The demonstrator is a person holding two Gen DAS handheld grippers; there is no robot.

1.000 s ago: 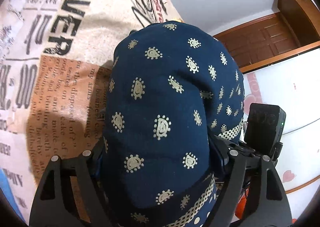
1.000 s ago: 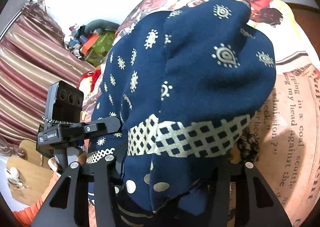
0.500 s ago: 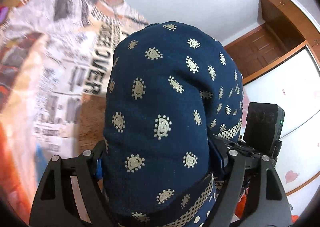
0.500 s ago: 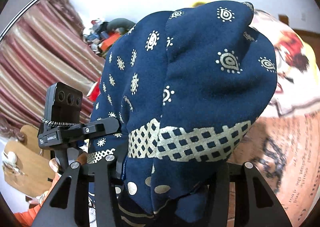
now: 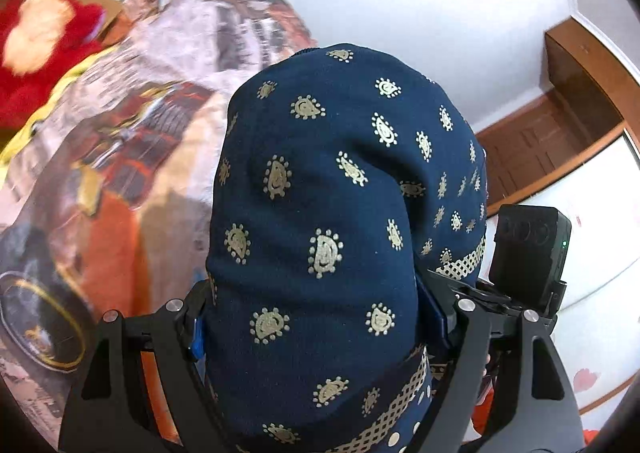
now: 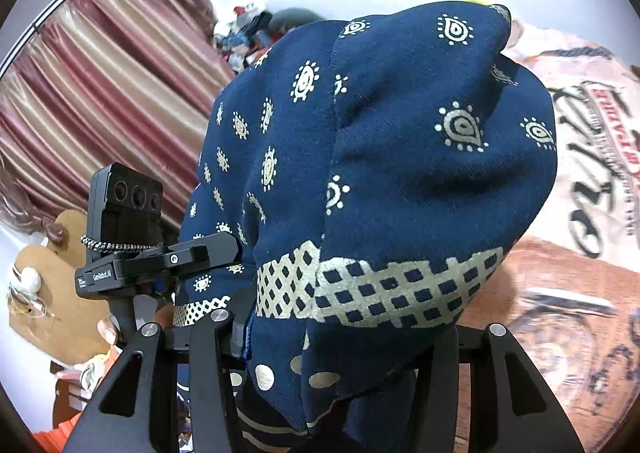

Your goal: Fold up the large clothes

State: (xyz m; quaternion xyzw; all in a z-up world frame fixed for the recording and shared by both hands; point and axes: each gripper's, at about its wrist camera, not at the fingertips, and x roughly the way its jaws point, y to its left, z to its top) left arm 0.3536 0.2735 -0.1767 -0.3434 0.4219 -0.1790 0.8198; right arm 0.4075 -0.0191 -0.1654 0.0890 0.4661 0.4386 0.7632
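Observation:
A navy blue garment with a gold paisley print and a gold lattice band (image 5: 320, 221) is bunched up between my two grippers and held in the air. My left gripper (image 5: 316, 317) is shut on the garment; the cloth bulges over its fingers and hides the tips. My right gripper (image 6: 344, 333) is shut on the same garment (image 6: 400, 157), which drapes over it and hides its fingertips. The other gripper's camera block shows at the side in each view (image 5: 528, 253) (image 6: 128, 213).
A bed with a newspaper-print cover (image 5: 120, 157) (image 6: 580, 253) lies below. A red plush toy (image 5: 40, 37) sits at its far left. Striped maroon curtains (image 6: 100, 93), a cluttered pile (image 6: 256, 33), a wooden door (image 5: 532, 149) and white walls surround.
Both grippers have tilted upward with the garment still held. The views swung from the bed cover towards the walls, curtains and far end of the bed.

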